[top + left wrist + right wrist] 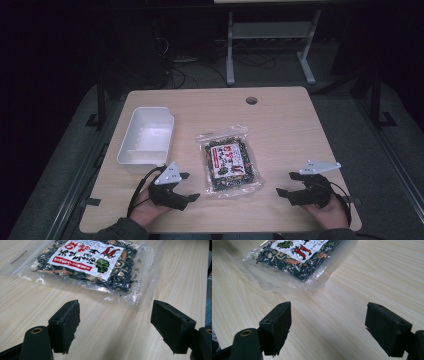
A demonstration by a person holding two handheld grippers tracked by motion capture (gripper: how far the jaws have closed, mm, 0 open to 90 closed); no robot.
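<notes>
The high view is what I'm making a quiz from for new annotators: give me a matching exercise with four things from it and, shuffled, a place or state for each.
Things:
1. white tray
2. snack packet
3. left gripper
4. round hole

Places or states:
A. in the tabletop near its far edge
B. lying flat mid-table, between the two grippers
C. empty, at the table's left
D. open, held over the near edge, just left of the packet

Pairs: 1-C, 2-B, 3-D, 4-A
</notes>
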